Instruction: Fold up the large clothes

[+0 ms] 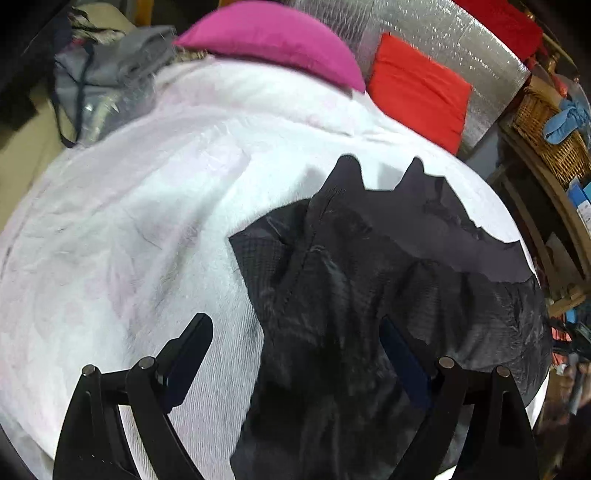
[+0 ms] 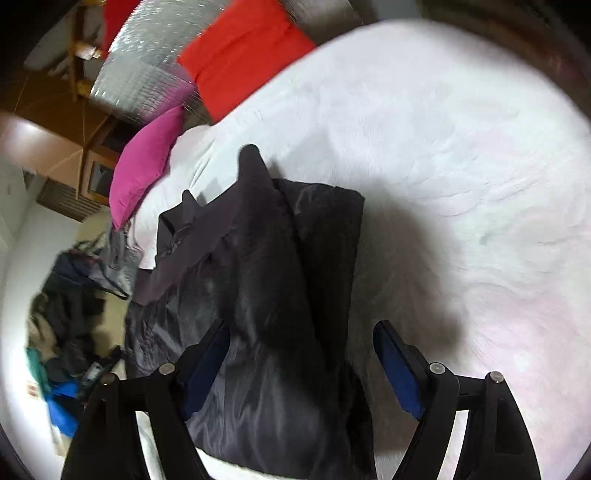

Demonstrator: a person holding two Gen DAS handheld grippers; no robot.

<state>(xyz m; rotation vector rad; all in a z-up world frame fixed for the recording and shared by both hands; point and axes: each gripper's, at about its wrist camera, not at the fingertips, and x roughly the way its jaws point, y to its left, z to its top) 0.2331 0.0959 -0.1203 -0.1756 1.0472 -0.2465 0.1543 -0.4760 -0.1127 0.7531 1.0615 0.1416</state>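
A dark, shiny padded jacket (image 1: pixel 369 266) lies partly folded on the white fluffy bed cover (image 1: pixel 147 221). In the left wrist view my left gripper (image 1: pixel 295 328) hovers open above the jacket's near left edge, with one finger (image 1: pixel 192 343) over the white cover and the other finger (image 1: pixel 399 354) over the dark cloth. In the right wrist view the jacket (image 2: pixel 266 258) runs lengthwise away from me as a narrow bundle. My right gripper (image 2: pixel 301 332) stands open over its near end, and its pads do not press on the cloth.
A magenta pillow (image 1: pixel 273 40) and a red cushion (image 1: pixel 417 88) lie at the head of the bed against silver foil padding (image 1: pixel 443 33). A grey garment (image 1: pixel 103 74) lies at the far left. Wicker baskets on shelves (image 1: pixel 550 136) stand on the right. Clothes are piled on the floor (image 2: pixel 70 317).
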